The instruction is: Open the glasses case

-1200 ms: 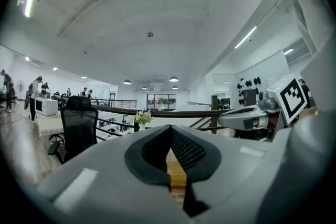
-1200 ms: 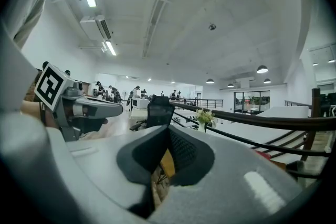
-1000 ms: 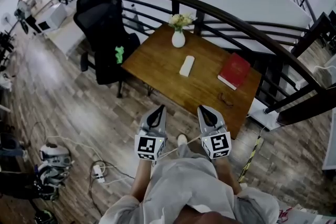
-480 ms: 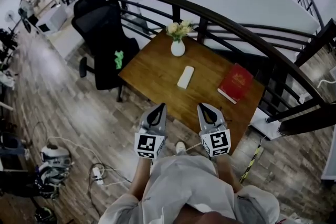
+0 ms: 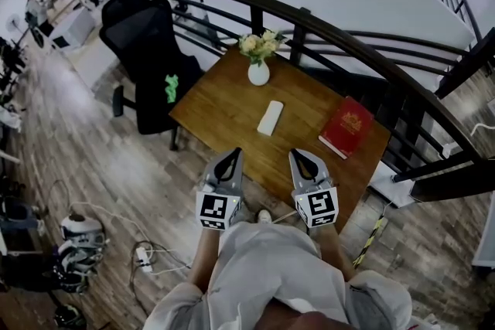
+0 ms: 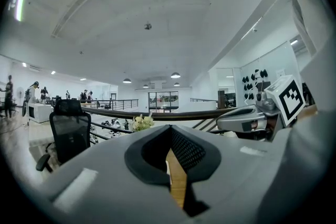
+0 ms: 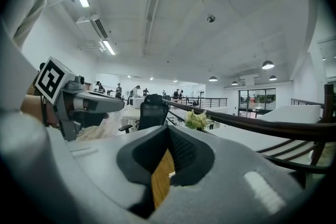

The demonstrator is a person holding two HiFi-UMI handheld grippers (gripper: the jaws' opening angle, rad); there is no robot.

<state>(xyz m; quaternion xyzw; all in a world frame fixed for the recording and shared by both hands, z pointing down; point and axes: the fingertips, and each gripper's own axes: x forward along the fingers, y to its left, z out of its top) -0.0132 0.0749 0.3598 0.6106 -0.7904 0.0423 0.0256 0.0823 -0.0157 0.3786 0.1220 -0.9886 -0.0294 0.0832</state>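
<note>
On the table (image 5: 224, 100) the glasses case (image 5: 270, 117) lies closed; the vase (image 5: 258, 73) holds flowers (image 5: 259, 45). Left gripper (image 5: 232, 157) and right gripper (image 5: 298, 157), at the table's near edge, have jaws together, empty.

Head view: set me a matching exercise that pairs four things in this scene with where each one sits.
Things:
1. white oblong glasses case
2. red hardcover book
3. white ceramic vase of pale flowers
4. black mesh office chair

Places:
a. far edge of the brown wooden table
b. on the floor, left of the table
c. middle of the table
d. right end of the table

Pairs: 1-c; 2-d; 3-a; 4-b
</note>
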